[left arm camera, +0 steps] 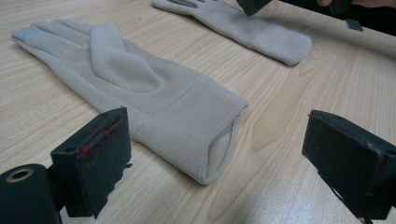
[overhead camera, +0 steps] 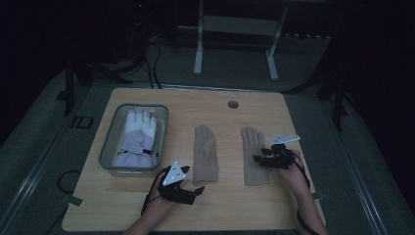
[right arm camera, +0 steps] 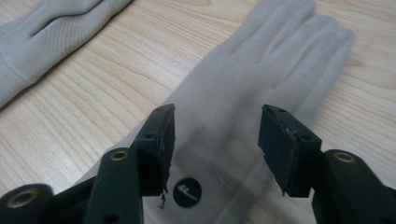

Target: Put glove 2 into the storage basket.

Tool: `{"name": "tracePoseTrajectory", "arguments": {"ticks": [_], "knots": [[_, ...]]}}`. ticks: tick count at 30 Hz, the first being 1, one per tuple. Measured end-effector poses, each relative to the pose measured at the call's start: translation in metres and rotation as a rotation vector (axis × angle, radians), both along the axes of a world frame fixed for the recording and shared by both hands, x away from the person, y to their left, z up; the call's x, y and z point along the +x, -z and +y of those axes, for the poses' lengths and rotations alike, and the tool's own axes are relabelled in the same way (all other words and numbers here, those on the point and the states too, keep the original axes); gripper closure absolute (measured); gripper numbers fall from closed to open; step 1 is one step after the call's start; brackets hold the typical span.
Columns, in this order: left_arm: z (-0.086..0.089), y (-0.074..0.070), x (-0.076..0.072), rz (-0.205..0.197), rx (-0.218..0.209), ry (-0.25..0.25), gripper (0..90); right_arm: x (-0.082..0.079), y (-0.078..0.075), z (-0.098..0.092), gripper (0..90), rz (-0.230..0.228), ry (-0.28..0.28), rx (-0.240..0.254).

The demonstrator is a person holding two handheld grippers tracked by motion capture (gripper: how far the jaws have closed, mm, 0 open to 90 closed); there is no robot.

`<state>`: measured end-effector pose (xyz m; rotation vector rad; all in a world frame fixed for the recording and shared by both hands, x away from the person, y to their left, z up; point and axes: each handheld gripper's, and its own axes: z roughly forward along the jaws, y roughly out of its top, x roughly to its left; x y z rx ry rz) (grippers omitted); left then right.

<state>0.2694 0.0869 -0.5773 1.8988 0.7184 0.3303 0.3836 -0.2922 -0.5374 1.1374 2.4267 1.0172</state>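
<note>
High view: wooden desk (overhead camera: 122, 205) in dim light, two beige gloves flat on it side by side, fingers toward the far edge. Left beige glove (overhead camera: 204, 155) at the middle of the desk, right beige glove (overhead camera: 254, 156) just to its right, a strip of bare wood between them. Left claw (overhead camera: 198, 192) at the near end of the left glove, beside its cuff, grey three-cornered plate on top. Right claw (overhead camera: 260, 157) over the middle of the right glove, reaching in from the right. At the far left, a grey bin (overhead camera: 108, 147) with a white and lilac ski glove (overhead camera: 137, 137) lying inside. Left gripper view: left claw (left arm camera: 219, 154) spread wide, low over the wood, open cuff of the left beige glove (left arm camera: 140, 88) lying between the jaws but not touched by them. Right gripper view: right claw (right arm camera: 215, 140) parted about halfway, above the back of the right beige glove (right arm camera: 261, 74), nothing pinched; pads perhaps just clear of the fabric, hard to tell from this angle. Round black logo patch (right arm camera: 187, 191) on that glove, near the cuff.
</note>
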Motion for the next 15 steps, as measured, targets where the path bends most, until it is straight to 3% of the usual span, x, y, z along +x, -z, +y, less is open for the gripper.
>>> {"name": "tracePoseTrajectory", "arguments": {"ticks": [2,6,8,12,13,15], "knots": [[0.0,0.0,0.0,-0.002,0.0,0.0,8.3,0.001,0.001,0.001,42.1,-0.011,-0.003,0.001],[0.0,0.0,-0.001,-0.002,0.0,0.001,8.3,0.006,0.015,0.003,40.2,-0.012,-0.013,-0.057],[0.0,0.0,-0.001,-0.003,-0.002,0.0,8.3,0.004,0.016,0.004,50.6,-0.038,-0.004,-0.082],[0.0,0.0,-0.001,-0.005,0.005,-0.002,8.3,0.001,0.015,0.008,75.4,-0.037,0.038,-0.094],[0.0,0.0,-0.001,-0.004,0.004,-0.003,8.3,0.0,0.014,0.01,77.8,-0.023,0.077,-0.091],[0.0,0.0,-0.001,-0.003,0.004,-0.003,8.3,0.0,0.014,0.012,79.1,-0.017,0.096,-0.09]]}}
